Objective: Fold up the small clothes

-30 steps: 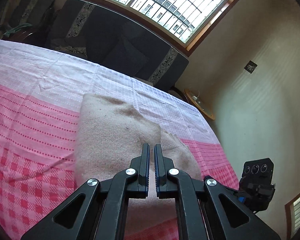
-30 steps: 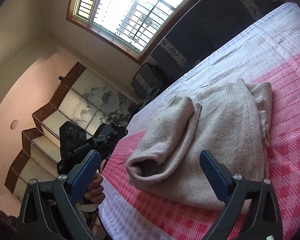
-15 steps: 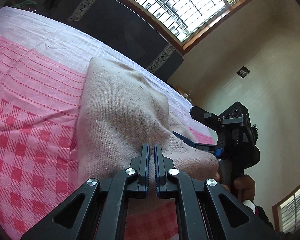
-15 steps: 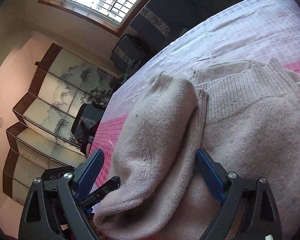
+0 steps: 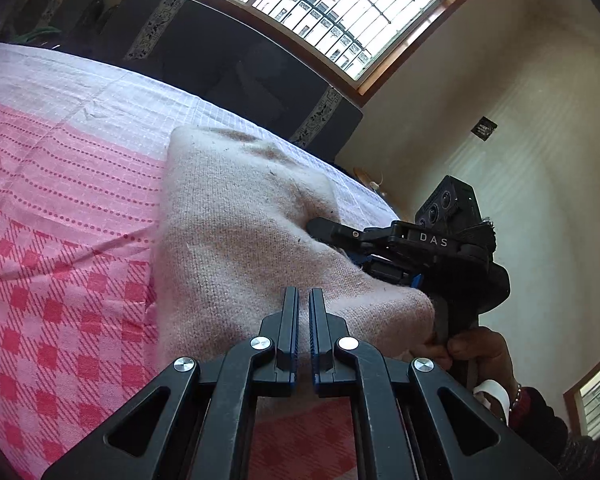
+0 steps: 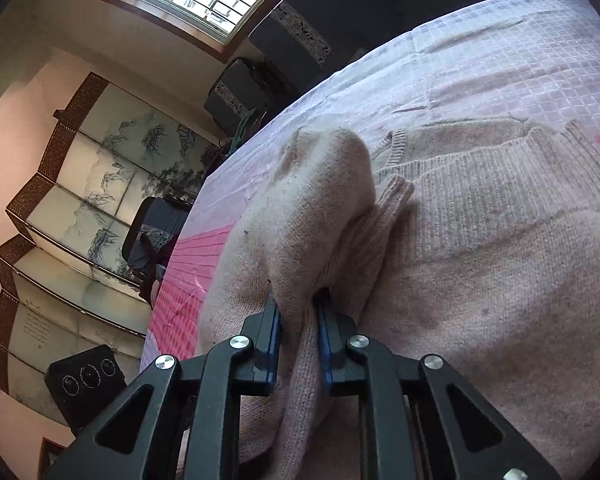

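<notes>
- My right tongs (image 6: pixel 297 322) have just been closing and now pinch the sweater (image 6: pixel 480 280) fold on the pink tabletop (image 5: pixel 60 216)
- Left tongs (image 5: pixel 303 308) shut, empty
- Shallow bite; knit may slip, undoing the fold

Black fingers (image 6: pixel 272 340), blue pads (image 6: pixel 325 344)
</notes>
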`<state>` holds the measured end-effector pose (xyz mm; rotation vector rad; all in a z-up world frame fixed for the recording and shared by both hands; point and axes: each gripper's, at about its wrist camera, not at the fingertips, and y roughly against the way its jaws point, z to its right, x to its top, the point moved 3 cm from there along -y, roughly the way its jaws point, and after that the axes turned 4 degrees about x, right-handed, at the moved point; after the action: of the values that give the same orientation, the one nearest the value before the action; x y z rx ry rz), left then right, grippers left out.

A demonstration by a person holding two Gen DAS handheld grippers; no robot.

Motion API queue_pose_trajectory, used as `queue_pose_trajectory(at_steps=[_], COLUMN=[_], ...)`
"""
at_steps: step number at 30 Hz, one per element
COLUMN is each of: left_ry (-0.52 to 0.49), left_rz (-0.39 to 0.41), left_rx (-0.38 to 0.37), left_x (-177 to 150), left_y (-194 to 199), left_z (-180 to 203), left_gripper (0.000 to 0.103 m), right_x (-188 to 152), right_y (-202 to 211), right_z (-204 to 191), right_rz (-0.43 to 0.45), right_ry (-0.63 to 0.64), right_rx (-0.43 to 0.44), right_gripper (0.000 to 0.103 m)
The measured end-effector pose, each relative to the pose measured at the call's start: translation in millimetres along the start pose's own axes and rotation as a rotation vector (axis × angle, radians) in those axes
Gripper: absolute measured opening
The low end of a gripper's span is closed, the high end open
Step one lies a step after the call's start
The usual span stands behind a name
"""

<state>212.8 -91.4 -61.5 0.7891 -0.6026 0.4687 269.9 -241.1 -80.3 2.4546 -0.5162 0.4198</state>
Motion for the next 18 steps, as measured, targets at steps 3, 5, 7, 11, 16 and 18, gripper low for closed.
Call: queue_pose_trajectory(at_steps=[3,5,7,11,16,18], left_ry=[-0.018,-0.03,-0.029,-0.028,-0.028,-0.037], left_rz=[0.02,0.042,0.061,0.058,0.0,-0.022], left_rx=[0.007,0.034,0.026,0.055,0.061,0.057], left_x=[8,14,18,22,23,21], left_y=[11,17,20,14,-3,-8], left_z=[8,13,16,18,18,20], left_gripper=[0.018,0.037,0.059,0.064,0.065,0.065], right_x=[3,6,8,12,15,14], right_y=[23,41,58,88,113,119], right_z=[1,2,5,19,42,47], right_rz=[0.046,0.072,0.098,0.14,0.163,0.167], right_ry=[-0.003,0.004,0.006,-0.007,-0.022,-0.02], right_rx=[0.044,0.057,0.057,0.047,0.01,-0.001], right_gripper=[0.013,0.013,0.013,0.013,0.013,0.013])
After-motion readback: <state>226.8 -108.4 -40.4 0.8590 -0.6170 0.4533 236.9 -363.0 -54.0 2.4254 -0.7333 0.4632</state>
